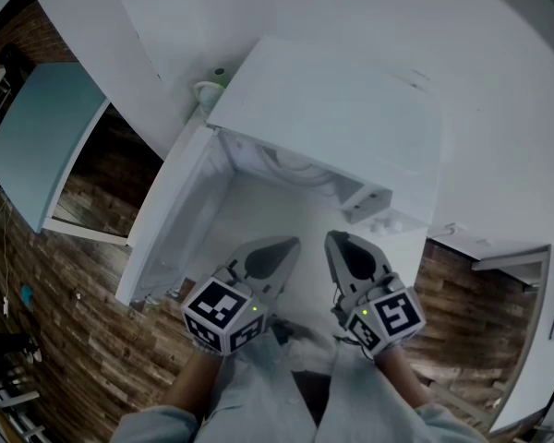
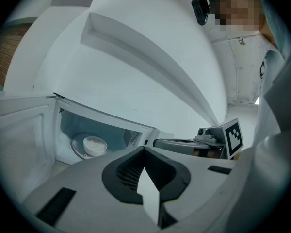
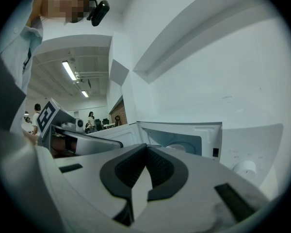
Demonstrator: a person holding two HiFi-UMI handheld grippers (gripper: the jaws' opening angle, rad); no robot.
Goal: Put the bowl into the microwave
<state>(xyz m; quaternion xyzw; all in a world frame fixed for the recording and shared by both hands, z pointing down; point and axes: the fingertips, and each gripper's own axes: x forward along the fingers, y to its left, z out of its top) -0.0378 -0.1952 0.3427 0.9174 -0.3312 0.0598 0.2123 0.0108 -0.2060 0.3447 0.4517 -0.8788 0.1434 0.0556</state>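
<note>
A white microwave point(image 1: 323, 109) stands in front of me with its door point(image 1: 175, 220) swung open to the left. In the left gripper view a white bowl point(image 2: 94, 143) sits on the round turntable inside the cavity point(image 2: 111, 130). My left gripper point(image 1: 282, 247) and right gripper point(image 1: 342, 245) hang side by side just in front of the opening, both shut and holding nothing. The left gripper view shows its jaws point(image 2: 144, 149) closed, short of the bowl. In the right gripper view the right gripper point(image 3: 146, 145) points at the cavity point(image 3: 177, 144), also closed.
A green-capped item point(image 1: 220, 74) and a white cup-like thing point(image 1: 206, 90) stand behind the microwave's left corner. A pale blue table point(image 1: 42, 141) is at the far left over wooden floor. A white counter point(image 1: 535, 340) is at the right. The microwave's knob point(image 3: 245, 168) shows at its right.
</note>
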